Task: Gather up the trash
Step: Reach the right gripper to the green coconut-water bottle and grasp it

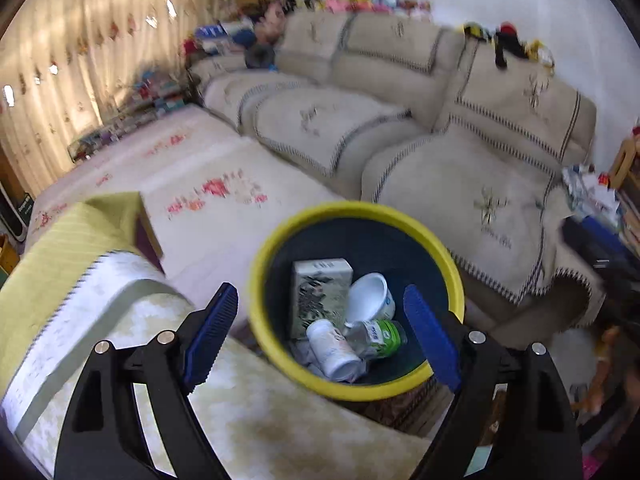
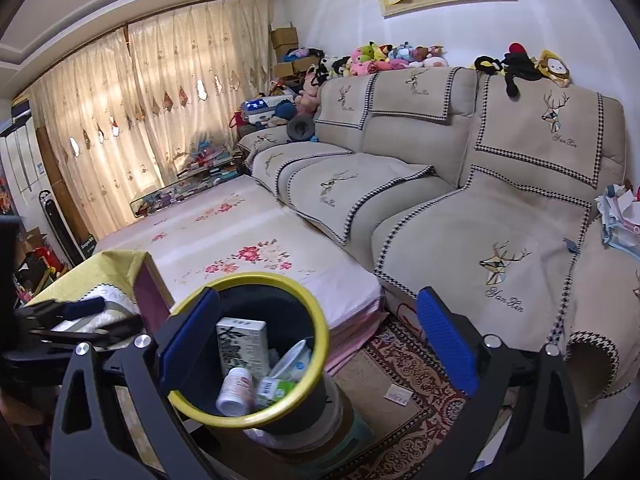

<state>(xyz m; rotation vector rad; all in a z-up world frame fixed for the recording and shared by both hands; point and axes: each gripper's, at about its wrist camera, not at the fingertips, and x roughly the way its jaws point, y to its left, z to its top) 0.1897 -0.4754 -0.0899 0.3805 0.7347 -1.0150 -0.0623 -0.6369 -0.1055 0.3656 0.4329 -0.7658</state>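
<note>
Above the yellow-rimmed bin (image 1: 356,390), the left tool (image 1: 324,336) and right tool (image 2: 316,340) hang released and empty. Inside the bin lie a carton (image 1: 318,294), a white cup (image 1: 370,296), a white bottle (image 1: 334,350) and a green-labelled bottle (image 1: 380,338). The bin stands beside the bench (image 1: 248,416).

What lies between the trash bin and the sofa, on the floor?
In the right wrist view, a patterned rug covers the floor between the bin and the sofa, with a small white packet lying on it.
</note>
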